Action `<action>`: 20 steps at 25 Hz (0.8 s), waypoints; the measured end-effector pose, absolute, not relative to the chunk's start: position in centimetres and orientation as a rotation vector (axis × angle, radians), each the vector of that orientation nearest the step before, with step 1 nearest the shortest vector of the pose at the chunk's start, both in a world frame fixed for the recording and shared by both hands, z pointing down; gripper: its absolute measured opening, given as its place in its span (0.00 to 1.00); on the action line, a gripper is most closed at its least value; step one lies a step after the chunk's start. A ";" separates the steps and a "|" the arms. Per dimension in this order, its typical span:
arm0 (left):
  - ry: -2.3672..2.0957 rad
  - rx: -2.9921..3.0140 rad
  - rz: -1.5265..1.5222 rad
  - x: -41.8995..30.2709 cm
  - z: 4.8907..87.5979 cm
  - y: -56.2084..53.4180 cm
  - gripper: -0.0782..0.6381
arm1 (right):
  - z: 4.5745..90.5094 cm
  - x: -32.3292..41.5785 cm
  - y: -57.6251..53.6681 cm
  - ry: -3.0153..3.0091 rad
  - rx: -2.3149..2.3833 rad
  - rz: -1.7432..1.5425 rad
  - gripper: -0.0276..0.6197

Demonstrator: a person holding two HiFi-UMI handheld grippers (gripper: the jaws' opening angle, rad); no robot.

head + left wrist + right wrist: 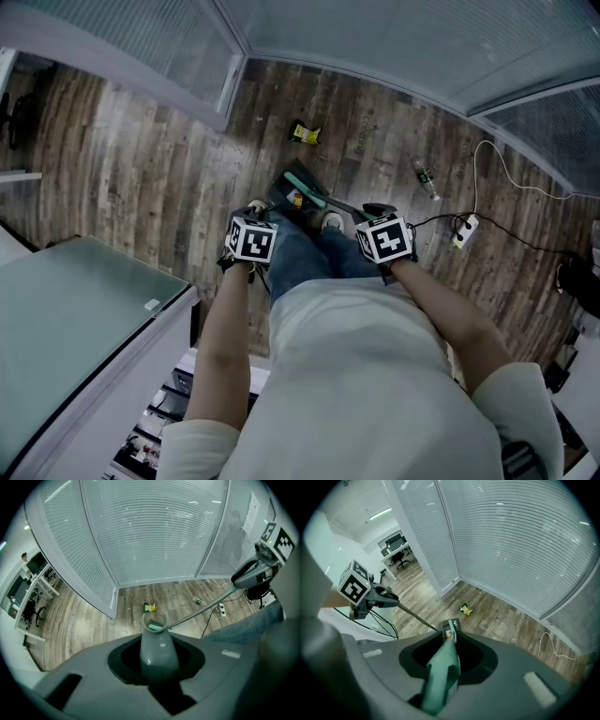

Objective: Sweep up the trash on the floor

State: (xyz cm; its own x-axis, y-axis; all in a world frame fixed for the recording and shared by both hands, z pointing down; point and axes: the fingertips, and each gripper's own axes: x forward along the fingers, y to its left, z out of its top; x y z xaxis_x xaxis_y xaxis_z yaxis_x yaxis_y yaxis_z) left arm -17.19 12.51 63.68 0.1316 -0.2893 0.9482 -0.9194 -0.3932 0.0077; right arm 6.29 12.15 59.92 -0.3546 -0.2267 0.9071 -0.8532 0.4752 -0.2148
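I stand over a dark dustpan with a teal broom head resting in it, just ahead of my shoes. My left gripper is shut on the grey dustpan handle; its jaws stay hidden by the gripper body. My right gripper is shut on the teal broom handle, whose thin rod slants down to the pan. A yellow-green wrapper lies on the wood floor beyond the pan, also seen as the wrapper and the wrapper. A small bottle lies to the right.
Glass partition walls with blinds meet in a corner ahead. A white power strip and its looping cable lie on the floor at right. A grey-green tabletop stands close on my left.
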 end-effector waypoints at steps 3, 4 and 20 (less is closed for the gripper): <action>-1.170 1.782 1.275 -17.2 63.6 12.5 0.24 | 59.5 6.9 11.8 -1.842 0.926 0.908 0.20; -1.171 1.783 1.276 -17.2 63.5 12.5 0.24 | 59.4 7.1 11.7 -1.844 0.933 0.911 0.20; -1.178 1.795 1.292 -17.6 63.0 9.6 0.24 | 57.3 9.3 6.8 -1.855 1.125 0.963 0.20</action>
State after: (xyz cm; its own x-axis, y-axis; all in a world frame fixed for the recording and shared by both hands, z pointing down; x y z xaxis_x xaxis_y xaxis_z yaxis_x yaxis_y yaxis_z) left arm -17.60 9.59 62.99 0.1216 -0.3016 0.9456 -0.9140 -0.4056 -0.0118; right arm 9.32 6.79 57.33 -0.3332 -0.3548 0.8736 -0.9186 0.3310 -0.2159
